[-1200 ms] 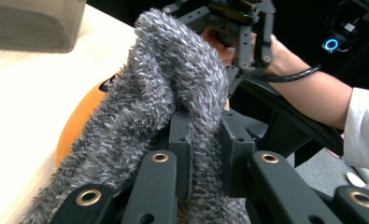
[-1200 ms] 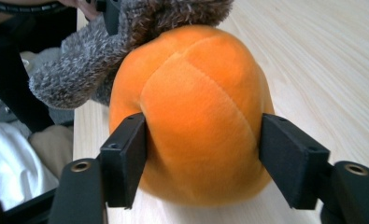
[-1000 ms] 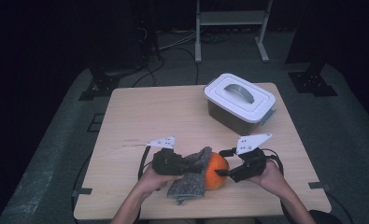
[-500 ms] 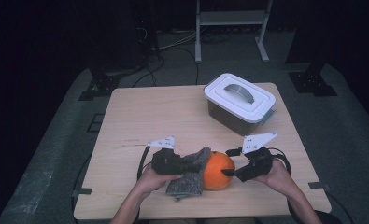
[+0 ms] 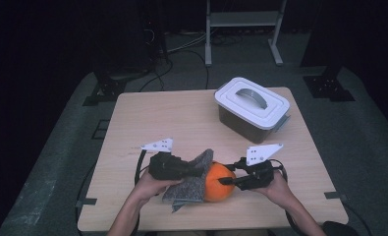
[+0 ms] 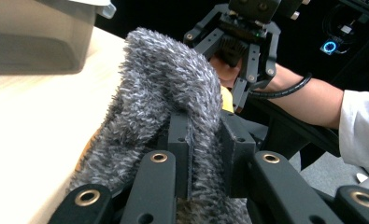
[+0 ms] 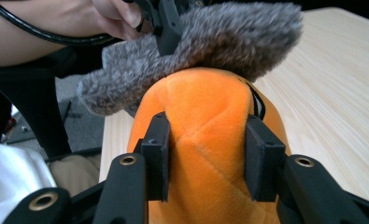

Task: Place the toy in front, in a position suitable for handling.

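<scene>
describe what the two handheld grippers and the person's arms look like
Both the left gripper and the right gripper are black linkage frames with brass-coloured pivot rivets and flat black jaws. Each carries a pale three-cornered plate on top and trails a black cable. The forearms are bare, and a white short sleeve shows on the right arm.

From above, my table (image 5: 181,123) is lit evenly from overhead and reads bright, while the floor around it falls off to near black toward twelve o'clock; shadows under things are soft and short, and the whole picture is a little soft and grainy. Looking along my left hand-held gripper (image 6: 205,154), the grey fuzzy cloth (image 6: 168,88) is sharp but the container (image 6: 37,42) at ten o'clock blurs. Along my right hand-held gripper (image 7: 205,158), the orange plush (image 7: 201,126) glows evenly, without glare.
</scene>
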Demonstrator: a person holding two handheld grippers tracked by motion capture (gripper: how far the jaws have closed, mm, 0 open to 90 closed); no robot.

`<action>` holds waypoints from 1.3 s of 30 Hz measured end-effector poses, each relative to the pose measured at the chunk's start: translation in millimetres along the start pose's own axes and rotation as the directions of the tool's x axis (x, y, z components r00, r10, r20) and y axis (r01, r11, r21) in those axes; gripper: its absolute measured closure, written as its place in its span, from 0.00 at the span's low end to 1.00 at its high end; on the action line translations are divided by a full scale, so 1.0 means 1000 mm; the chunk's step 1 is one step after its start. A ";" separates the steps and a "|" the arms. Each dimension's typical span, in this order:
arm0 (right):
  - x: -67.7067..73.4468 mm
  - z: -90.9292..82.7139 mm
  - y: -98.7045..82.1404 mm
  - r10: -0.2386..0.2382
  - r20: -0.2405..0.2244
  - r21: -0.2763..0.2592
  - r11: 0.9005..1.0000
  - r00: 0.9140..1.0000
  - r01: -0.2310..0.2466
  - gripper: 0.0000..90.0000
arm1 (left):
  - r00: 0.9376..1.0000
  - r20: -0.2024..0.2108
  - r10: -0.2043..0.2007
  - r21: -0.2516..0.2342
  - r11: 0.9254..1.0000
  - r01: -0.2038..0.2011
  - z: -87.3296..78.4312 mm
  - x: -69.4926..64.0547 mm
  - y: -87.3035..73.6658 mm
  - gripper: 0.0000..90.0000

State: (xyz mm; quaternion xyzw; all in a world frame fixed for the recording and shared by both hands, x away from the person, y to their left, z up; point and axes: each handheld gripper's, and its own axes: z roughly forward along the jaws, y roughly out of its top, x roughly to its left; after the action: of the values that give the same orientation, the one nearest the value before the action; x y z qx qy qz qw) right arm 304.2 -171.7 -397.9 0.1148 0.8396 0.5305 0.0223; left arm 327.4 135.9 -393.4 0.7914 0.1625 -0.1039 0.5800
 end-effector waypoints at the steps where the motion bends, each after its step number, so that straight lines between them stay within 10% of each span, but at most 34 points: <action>1: -0.001 0.002 0.000 -0.008 -0.003 0.008 1.000 1.000 0.008 0.62 | 1.000 -0.007 0.000 0.006 1.000 0.000 0.000 0.001 -0.001 0.86; 7: -0.012 -0.001 -0.010 -0.057 0.066 0.155 0.987 0.996 0.047 0.49 | 0.997 -0.077 -0.030 0.113 0.993 0.038 0.013 0.013 -0.016 0.86; 13: -0.029 -0.031 -0.023 0.023 0.149 0.198 0.979 0.989 -0.052 0.46 | 0.998 -0.055 -0.024 0.154 0.988 0.032 0.026 0.010 -0.019 0.85; 18: -0.026 -0.043 -0.019 0.098 0.061 0.141 0.984 0.993 -0.105 0.38 | 1.000 -0.020 -0.021 0.162 0.987 0.024 0.035 0.006 -0.017 0.85; 26: -0.024 -0.022 -0.023 0.072 0.043 0.177 0.981 0.996 -0.079 0.44 | 1.000 -0.004 -0.004 0.116 0.993 0.005 0.035 0.001 -0.011 0.85; 39: -0.031 -0.030 -0.026 0.114 0.011 0.187 0.976 0.993 -0.114 0.42 | 0.999 0.014 0.041 0.217 0.975 -0.043 0.048 -0.006 -0.014 0.85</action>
State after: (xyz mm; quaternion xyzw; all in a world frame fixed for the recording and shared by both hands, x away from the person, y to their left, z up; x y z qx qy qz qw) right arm 324.7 -215.8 -411.1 0.1645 0.8779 0.4494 -0.0190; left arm 317.9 93.1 -418.0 0.8529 0.1306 -0.1122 0.4928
